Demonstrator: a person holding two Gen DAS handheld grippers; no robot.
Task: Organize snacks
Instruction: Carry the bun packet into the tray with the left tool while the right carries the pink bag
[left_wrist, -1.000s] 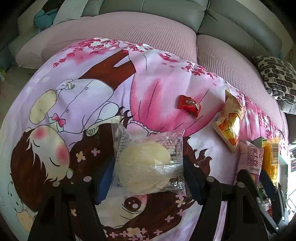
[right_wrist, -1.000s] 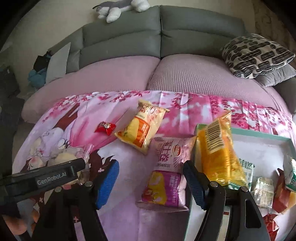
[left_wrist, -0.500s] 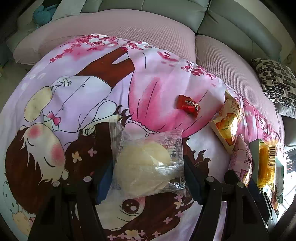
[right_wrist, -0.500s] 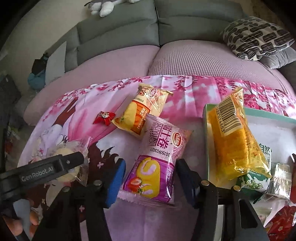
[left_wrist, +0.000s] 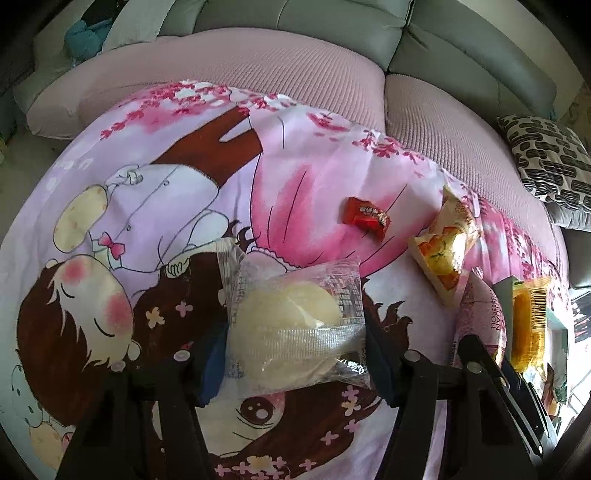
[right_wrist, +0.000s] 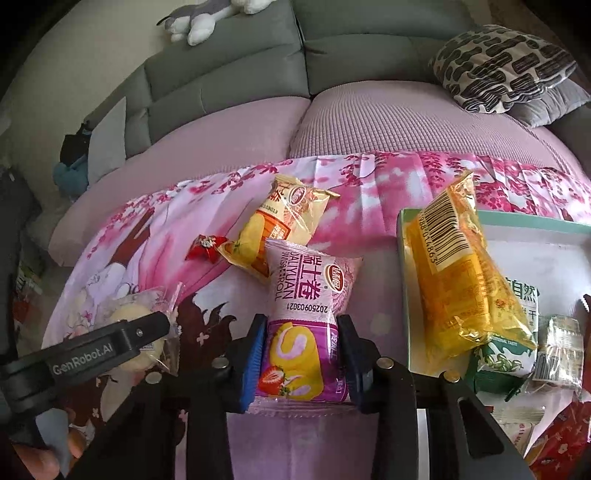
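The right gripper (right_wrist: 302, 356) has just been closing, and its blue pads now press both sides of the pink roll pack (right_wrist: 308, 325), which lies flat on the cloth (right_wrist: 369, 236). The pack reads "DALIYUAN SWISS ROLL" and the date "20250903G21", with a strawberry and cake slices drawn on its purple lower half.

The left gripper (left_wrist: 295, 350) has also just been closing; the clear-wrapped pale bun (left_wrist: 290, 325) sits between its fingers, both pads against the wrapper. Its arm shows "GenRobot.AI" in the right view, with part of a hand (right_wrist: 40, 461) below it.

Taking the pink roll pack as landmark: touching its far end lies the yellow pack (right_wrist: 280, 225), printed with orange slices; its writing is too small to read. Just left of that sits a red candy (right_wrist: 205, 246). To the right stands the tray (right_wrist: 535, 225), and a yellow bag (right_wrist: 458, 280) with a barcode ending "863" leans over its near-left rim. Deeper in the tray lie a green-and-white pack (right_wrist: 513, 339) and smaller wrapped snacks. A patterned cushion (right_wrist: 502, 66) rests far behind on the sofa (right_wrist: 229, 66).
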